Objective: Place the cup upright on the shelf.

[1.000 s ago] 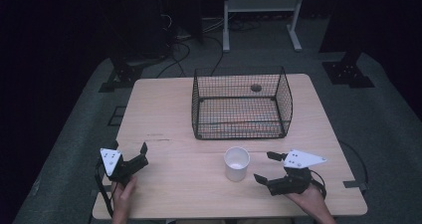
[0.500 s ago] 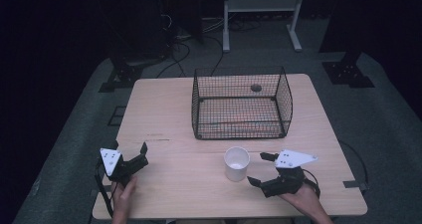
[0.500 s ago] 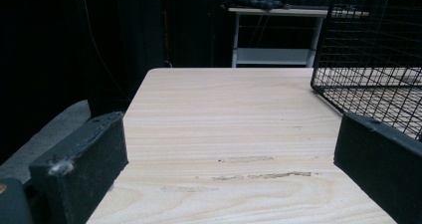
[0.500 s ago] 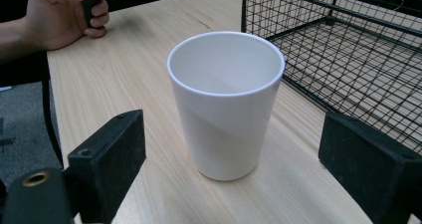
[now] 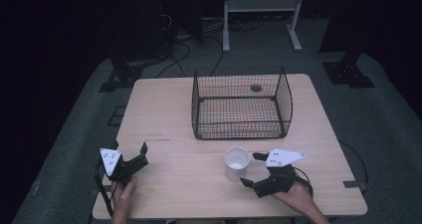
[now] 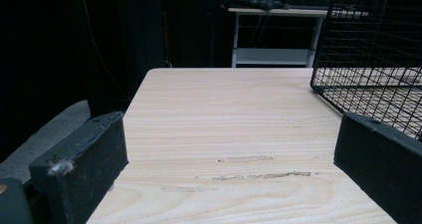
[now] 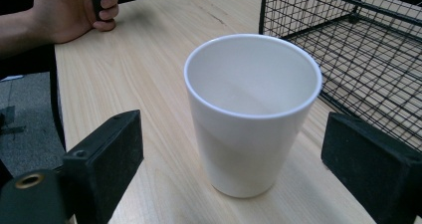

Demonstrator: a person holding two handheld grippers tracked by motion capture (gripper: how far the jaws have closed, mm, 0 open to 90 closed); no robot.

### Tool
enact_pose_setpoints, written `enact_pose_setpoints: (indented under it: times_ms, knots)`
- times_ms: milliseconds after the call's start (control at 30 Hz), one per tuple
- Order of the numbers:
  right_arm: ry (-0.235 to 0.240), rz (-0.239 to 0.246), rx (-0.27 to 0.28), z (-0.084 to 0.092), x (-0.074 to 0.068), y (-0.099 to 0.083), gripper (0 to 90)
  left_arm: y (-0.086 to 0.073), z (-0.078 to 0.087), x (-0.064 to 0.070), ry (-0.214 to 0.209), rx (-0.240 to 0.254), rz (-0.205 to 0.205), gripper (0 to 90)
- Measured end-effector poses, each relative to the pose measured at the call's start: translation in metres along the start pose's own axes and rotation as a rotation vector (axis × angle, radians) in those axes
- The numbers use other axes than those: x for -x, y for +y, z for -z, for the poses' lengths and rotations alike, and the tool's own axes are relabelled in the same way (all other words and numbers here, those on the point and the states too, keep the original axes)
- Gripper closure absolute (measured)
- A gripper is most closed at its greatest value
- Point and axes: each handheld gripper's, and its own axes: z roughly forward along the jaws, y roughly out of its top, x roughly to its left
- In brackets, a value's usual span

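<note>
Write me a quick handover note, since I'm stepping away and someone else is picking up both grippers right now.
Right gripper: open, fingers either side of the white cup, not touching it.
Left gripper: open, holding nothing, resting near the table's front left corner.
The cup stands upright and empty on the table, just in front of the wire basket, apart from it.
Done: the approach to the cup.
Left: close on the cup and lift it; the basket looks like the likely destination.
</note>
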Motion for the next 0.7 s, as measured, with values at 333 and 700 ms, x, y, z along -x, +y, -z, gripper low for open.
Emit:
enact_pose_setpoints:
  times_ms: [333, 700]
  knots:
    - [0.007, -0.007, -0.019, -0.013, 0.000, 0.004, 8.2, 0.000, 0.000, 0.000, 0.000, 0.000, 0.000, 0.0]
    - [0.004, -0.007, -0.034, -0.027, 0.005, 0.008, 8.2, 0.000, 0.000, 0.000, -0.001, 0.000, 0.001, 0.0]
